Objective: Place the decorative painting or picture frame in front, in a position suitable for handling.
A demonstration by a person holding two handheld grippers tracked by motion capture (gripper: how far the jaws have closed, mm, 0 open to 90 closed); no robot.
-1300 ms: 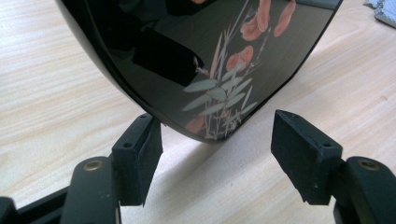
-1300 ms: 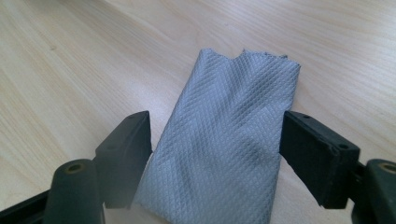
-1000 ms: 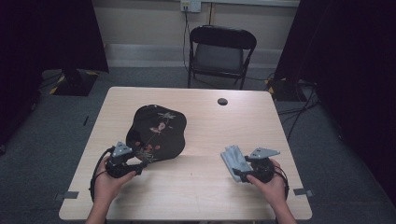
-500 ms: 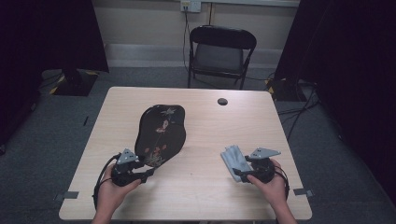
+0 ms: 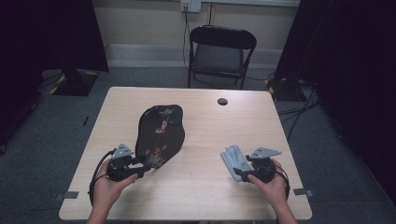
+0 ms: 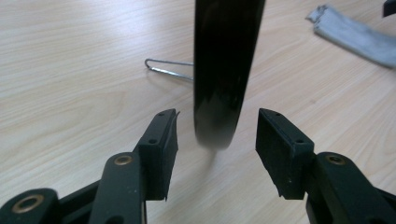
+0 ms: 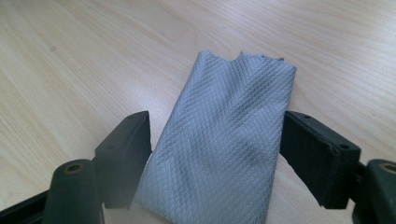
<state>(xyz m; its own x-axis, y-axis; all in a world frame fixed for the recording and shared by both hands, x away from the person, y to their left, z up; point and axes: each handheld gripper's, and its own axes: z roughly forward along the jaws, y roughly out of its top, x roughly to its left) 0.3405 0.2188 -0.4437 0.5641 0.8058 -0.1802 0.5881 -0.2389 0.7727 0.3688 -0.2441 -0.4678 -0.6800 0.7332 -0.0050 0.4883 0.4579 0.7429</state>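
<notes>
Left tongs [image 6: 217, 128], just closing, straddle the black floral tray's [image 5: 159, 135] upright edge without contact; right tongs [image 7: 215, 156] stand open around a folded grey cloth [image 7: 224, 140] on the surface [image 5: 205, 196].

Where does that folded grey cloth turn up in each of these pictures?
High view: the grey cloth lies at lower right of the table, right at the right gripper.
Left gripper view: it is at the top right corner, beyond the black panel.
Right gripper view: it lies in the middle, between the two black jaws.
Shared landmark: the pale wooden table.
</notes>
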